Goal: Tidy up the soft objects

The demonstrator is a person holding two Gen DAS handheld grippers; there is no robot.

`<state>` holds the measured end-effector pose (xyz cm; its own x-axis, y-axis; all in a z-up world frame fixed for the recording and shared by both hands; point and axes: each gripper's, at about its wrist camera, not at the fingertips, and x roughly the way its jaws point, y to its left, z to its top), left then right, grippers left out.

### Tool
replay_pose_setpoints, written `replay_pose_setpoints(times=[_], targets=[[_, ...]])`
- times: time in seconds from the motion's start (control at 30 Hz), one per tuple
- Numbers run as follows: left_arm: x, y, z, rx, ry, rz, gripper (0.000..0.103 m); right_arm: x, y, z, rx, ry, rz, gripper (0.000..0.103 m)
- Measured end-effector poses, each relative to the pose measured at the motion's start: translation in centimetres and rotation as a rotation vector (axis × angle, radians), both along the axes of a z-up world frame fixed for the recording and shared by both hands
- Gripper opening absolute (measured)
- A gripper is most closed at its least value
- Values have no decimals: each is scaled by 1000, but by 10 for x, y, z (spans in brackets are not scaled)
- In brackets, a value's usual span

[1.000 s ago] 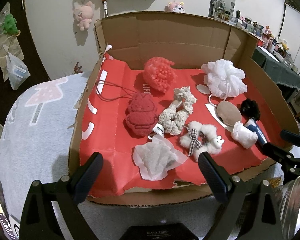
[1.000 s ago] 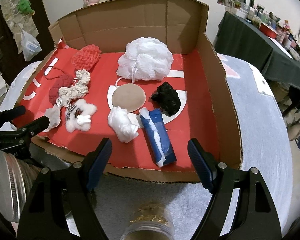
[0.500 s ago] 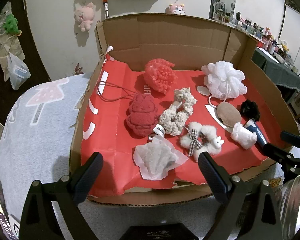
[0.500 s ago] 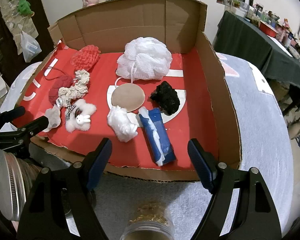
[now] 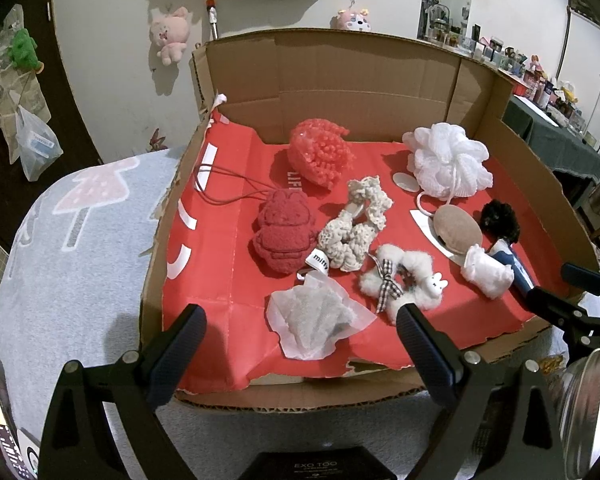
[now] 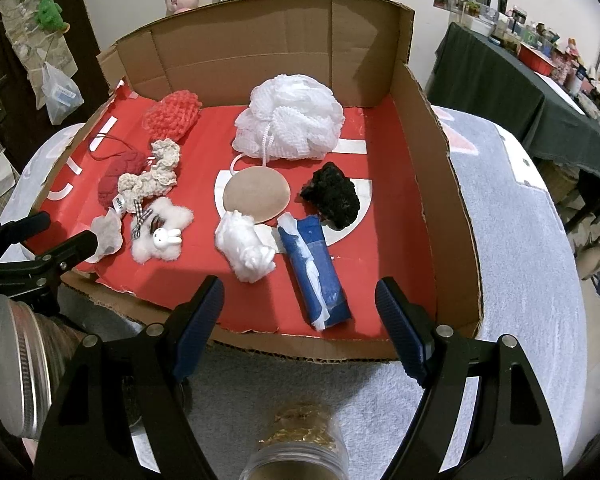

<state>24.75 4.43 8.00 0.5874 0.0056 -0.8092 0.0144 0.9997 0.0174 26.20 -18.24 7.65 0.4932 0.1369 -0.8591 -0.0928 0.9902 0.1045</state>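
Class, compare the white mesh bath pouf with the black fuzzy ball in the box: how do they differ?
The white mesh bath pouf is white, netted and much bigger; the black fuzzy ball is dark, woolly and small. The pouf trails a cord loop and sits nearer the back wall; the ball shows none. Both lie loose on the red liner.

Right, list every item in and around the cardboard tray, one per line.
cardboard tray: 1, brown, red paper lining, on grey cloth
white mesh bath pouf: 1, back
coral knitted pouch: 1, back left
dark red plush: 1, left
cream crochet scrunchie: 1, middle
fluffy bunny scrunchie: 1, white, front
tan round puff: 1, centre
black pompom: 1, right
blue roll: 1, front right
left gripper: open
right gripper: open
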Motion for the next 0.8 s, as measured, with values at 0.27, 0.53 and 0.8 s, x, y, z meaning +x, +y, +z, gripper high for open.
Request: replay_pose_setpoints(times=[0.27, 0.53, 0.8], targets=[[0, 0, 0, 0, 0, 1, 98, 0, 0, 0, -1, -1, 0, 78], [0, 0, 0, 0, 0, 1, 98, 0, 0, 0, -3, -4, -2, 77], [-3, -2, 2, -5, -10, -7, 98, -2, 2, 3, -5, -15, 8, 78]])
